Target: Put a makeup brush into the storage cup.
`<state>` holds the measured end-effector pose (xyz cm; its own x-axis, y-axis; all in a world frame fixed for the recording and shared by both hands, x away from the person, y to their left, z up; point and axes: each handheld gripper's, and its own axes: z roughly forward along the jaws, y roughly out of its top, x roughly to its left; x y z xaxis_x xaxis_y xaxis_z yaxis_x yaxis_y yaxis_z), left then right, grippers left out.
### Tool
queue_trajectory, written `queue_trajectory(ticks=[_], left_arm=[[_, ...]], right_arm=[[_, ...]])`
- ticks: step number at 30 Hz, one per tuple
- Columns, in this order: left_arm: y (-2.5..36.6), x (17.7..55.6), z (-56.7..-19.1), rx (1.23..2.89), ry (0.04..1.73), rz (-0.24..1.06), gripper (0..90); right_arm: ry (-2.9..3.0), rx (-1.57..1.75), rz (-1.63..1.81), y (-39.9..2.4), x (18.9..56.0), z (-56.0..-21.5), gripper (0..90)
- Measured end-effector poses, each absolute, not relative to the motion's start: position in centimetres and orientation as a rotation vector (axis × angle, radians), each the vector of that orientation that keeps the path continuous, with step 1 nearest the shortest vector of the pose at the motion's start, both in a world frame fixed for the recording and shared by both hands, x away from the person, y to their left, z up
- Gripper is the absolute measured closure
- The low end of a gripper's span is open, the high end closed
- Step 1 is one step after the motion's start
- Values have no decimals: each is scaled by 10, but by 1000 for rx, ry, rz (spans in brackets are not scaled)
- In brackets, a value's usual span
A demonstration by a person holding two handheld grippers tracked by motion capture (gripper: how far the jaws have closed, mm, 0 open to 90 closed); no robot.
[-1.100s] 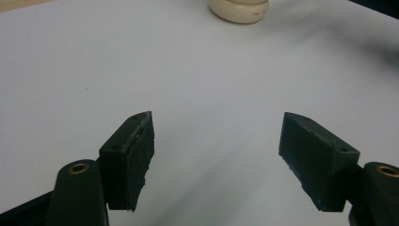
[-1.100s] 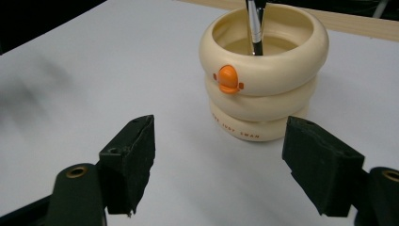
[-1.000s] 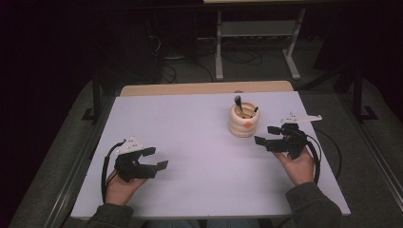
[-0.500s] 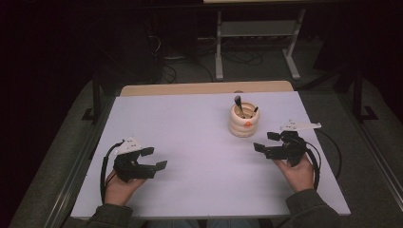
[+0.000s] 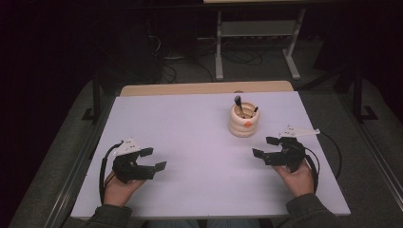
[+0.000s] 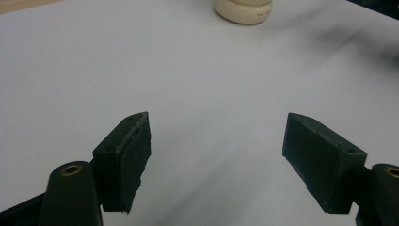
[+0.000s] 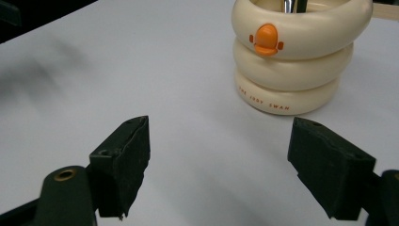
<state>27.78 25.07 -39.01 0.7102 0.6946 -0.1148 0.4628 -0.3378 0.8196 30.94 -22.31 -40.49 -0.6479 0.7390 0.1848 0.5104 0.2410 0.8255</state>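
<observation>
A cream ringed holder (image 5: 244, 121) with an orange duck beak stands upright right of the table's middle, holding a couple of dark-tipped brushes (image 5: 239, 103). In the right gripper view the holder (image 7: 291, 61) is close ahead and to the right. My right gripper (image 5: 265, 147) rests near the table's right side, open, nothing between its jaws (image 7: 219, 165). Low at the front left, my left gripper (image 5: 153, 159) is also open and empty (image 6: 216, 155); the holder's base (image 6: 243, 9) shows far ahead of it.
The white table top (image 5: 190, 137) has a wooden strip (image 5: 204, 88) along its far edge. A metal stand (image 5: 256, 42) and cables lie on the dark floor beyond. A cable (image 5: 332, 152) trails from the right gripper.
My right gripper has drawn back toward the person and slightly lower on the table, away from the holder. The left gripper has barely moved.
</observation>
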Motion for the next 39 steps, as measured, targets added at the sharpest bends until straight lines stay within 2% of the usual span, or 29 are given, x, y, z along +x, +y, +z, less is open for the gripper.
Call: queue_trajectory(ticks=[39], left_arm=[[251, 261, -406, 2039, 890, 287, 221]], right_arm=[[2218, 1157, 1396, -233, 279, -414, 174]])
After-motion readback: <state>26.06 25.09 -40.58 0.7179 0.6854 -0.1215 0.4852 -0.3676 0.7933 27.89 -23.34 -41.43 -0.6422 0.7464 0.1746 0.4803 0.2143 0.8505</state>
